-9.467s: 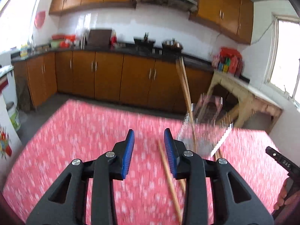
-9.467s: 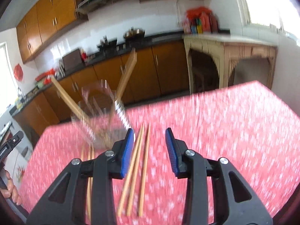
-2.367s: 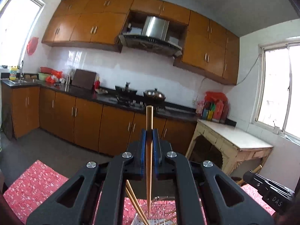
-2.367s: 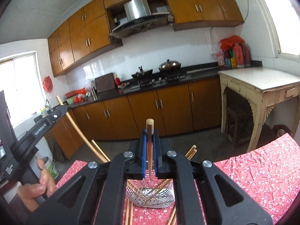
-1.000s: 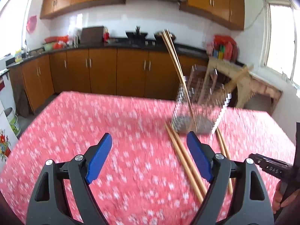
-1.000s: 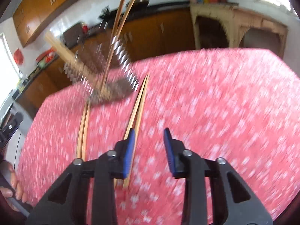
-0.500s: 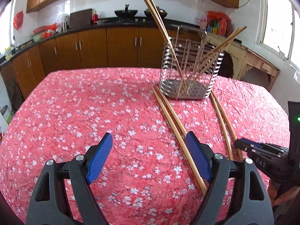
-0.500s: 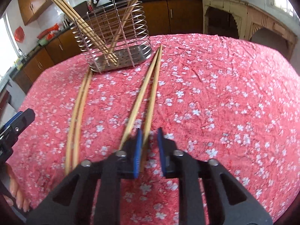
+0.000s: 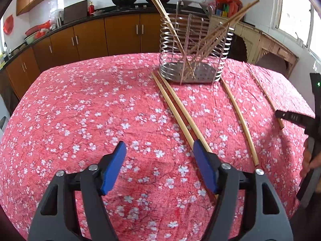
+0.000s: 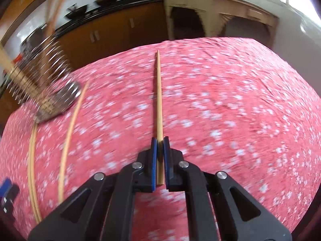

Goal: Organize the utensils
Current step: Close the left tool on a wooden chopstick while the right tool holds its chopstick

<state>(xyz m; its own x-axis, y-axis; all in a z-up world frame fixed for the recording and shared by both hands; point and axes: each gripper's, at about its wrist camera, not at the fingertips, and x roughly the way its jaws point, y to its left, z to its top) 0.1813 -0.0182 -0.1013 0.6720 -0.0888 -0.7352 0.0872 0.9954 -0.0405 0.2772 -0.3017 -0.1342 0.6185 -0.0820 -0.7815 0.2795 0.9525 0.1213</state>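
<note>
A wire utensil holder (image 9: 193, 46) stands at the far side of the red flowered tablecloth (image 9: 90, 110) with several wooden chopsticks leaning in it. A pair of chopsticks (image 9: 176, 110) lies in front of it, its near end under the right finger of my left gripper (image 9: 159, 150). That gripper's jaws are closing with only cloth between them. One more chopstick (image 9: 239, 118) lies to the right. My right gripper (image 10: 159, 140) is shut on a single chopstick (image 10: 159, 94) that points away over the cloth. The holder (image 10: 42, 80) is blurred at left in the right wrist view.
Loose chopsticks (image 10: 67, 134) lie left of the held one. The right gripper's body (image 9: 297, 118) and a hand show at the right edge of the left wrist view. Wooden kitchen cabinets (image 9: 90, 38) and a pale side table (image 9: 266, 48) stand beyond the table.
My right gripper closed on one chopstick of the right-hand pair and swung it right, away from its mate. My left gripper dropped nearer the cloth and its jaws narrowed.
</note>
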